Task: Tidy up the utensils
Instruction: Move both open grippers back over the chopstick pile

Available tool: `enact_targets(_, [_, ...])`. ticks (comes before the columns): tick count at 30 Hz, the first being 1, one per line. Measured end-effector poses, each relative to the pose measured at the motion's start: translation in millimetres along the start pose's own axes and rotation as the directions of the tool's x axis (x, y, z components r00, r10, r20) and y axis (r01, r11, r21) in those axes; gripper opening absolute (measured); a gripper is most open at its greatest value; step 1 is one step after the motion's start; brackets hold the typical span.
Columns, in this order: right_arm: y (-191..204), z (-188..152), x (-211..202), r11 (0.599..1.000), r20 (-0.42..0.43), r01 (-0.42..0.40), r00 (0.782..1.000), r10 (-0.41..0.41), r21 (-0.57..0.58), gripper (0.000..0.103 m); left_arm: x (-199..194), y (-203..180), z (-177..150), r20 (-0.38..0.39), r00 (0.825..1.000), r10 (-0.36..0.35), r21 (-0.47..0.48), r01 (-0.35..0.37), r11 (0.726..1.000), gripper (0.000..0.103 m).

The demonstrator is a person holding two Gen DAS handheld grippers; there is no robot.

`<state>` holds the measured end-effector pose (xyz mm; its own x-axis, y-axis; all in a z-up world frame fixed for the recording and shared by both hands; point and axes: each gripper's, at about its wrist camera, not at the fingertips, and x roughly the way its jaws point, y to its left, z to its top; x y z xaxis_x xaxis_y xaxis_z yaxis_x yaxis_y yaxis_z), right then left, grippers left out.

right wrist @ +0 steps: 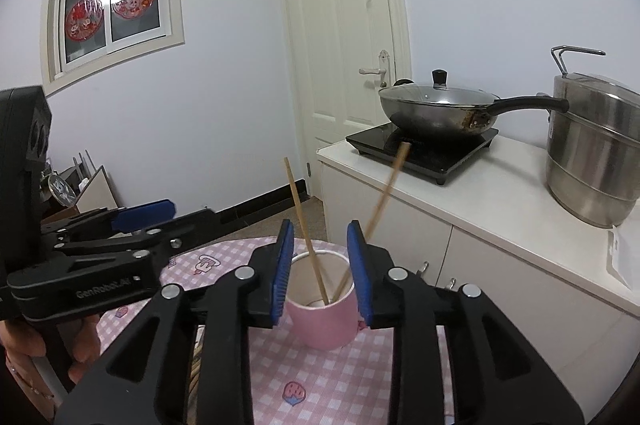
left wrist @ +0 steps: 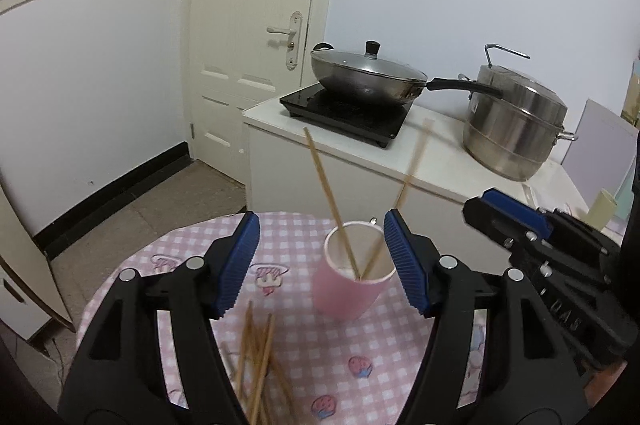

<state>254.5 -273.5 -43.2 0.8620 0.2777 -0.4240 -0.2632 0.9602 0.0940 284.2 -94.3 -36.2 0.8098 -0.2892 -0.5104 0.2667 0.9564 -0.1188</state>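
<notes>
I am holding my left gripper (left wrist: 320,261) over the round table (left wrist: 168,249) with its pink checked cloth, jaws standing wide apart and gripping nothing. The pink cup (left wrist: 352,285) is sitting on the cloth just ahead, between my blue pads (left wrist: 236,265) in that view but not touched by them. Two wooden chopsticks are standing in the cup: one (left wrist: 328,201) is leaning left, the other (left wrist: 408,185) is leaning right and looks blurred. A loose bundle of chopsticks (left wrist: 256,365) is lying on the cloth nearer to me, below the left jaws. My right gripper (right wrist: 320,269) is pointing at the same cup (right wrist: 324,321) from beside it, its jaws parted with nothing pressed between them; the cup's rim is showing in the gap. Beyond the table, a lidded wok (left wrist: 368,77) is resting on a black cooktop (left wrist: 348,113), and a steel steamer pot (left wrist: 516,129) is standing on the white counter (left wrist: 440,169).
</notes>
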Motion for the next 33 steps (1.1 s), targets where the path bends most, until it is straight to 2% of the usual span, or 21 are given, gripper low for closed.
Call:
enact_targets(8, [13,-12,-18,1.000,-0.014,-0.021,1.000,0.021,0.001,0.030,-38,26,-20,-0.041,0.998,0.054,0.008,-0.054,0.999,0.065])
enact_targets(15, [32,-30,-18,0.999,-0.061,-0.055,0.997,0.055,0.000,0.030,-51,52,-48,-0.129,0.988,0.084,0.031,-0.081,0.996,0.065])
enact_targets(19, [46,-43,-11,0.997,-0.106,-0.077,0.991,0.076,-0.007,0.031,-43,68,-67,-0.211,0.972,0.102,0.031,-0.097,0.995,0.064])
enact_targets(25, [59,-66,12,0.995,-0.198,-0.101,0.975,0.098,-0.001,0.031,-17,84,-88,-0.328,0.942,0.075,-0.012,-0.083,0.996,0.064])
enact_targets(33, [60,-93,46,0.995,-0.302,-0.097,0.948,0.101,0.030,0.031,33,87,-100,-0.417,0.907,0.056,-0.016,-0.069,0.997,0.064])
